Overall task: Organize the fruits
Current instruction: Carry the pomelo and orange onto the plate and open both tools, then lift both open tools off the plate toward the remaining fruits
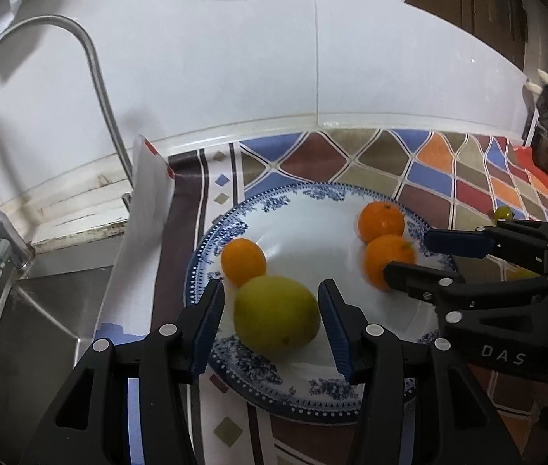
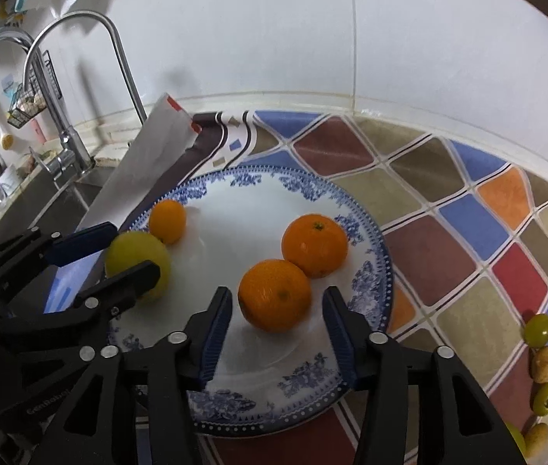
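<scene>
Only right wrist shows small fruits (image 2: 540, 331), perhaps tomatoes.

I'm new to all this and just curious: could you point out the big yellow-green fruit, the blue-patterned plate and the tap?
yellow-green fruit (image 1: 276, 313): left wrist view, middle of its skin.
blue-patterned plate (image 2: 370, 271): right wrist view, right rim.
tap (image 2: 80, 17): right wrist view, top of its curved spout.
</scene>
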Action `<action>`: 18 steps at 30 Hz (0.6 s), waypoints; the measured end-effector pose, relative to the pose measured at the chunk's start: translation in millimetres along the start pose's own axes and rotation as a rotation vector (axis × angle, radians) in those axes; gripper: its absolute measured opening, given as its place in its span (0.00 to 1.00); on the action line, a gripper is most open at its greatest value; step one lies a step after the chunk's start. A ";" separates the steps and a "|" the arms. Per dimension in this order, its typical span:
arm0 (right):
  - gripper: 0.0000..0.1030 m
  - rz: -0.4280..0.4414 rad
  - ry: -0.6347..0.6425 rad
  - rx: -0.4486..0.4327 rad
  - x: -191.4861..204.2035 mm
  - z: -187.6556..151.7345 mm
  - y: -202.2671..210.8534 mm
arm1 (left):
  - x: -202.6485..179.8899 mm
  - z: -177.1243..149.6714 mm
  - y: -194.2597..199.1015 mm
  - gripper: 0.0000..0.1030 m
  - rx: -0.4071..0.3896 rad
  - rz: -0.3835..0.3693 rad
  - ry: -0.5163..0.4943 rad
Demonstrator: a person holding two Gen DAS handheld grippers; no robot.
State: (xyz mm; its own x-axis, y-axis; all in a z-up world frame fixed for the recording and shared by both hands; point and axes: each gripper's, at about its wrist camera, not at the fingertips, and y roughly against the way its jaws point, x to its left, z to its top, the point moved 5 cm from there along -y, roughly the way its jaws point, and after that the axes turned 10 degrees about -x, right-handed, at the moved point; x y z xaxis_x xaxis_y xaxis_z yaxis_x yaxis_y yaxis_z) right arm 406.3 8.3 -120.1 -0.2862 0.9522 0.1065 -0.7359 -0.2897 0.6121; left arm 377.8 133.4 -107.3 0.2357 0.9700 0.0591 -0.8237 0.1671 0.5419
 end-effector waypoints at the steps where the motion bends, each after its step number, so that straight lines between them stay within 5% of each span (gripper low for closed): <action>1: 0.49 -0.004 0.002 -0.010 0.0 1.3 4.2 | 0.4 0.9 3.7 0.52 -0.005 0.002 0.006; 18: 0.66 -0.123 -0.008 -0.203 -15.7 2.9 118.9 | -37.1 13.4 93.5 0.80 -0.139 -0.013 0.023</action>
State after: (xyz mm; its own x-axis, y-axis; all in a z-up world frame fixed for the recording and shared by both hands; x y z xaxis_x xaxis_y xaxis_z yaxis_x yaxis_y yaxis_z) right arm 325.0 -40.8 -46.7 -0.1825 0.9820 0.0479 -0.8735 -0.1843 0.4506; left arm 298.9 110.6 -47.5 0.2361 0.9712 0.0325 -0.8845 0.2009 0.4210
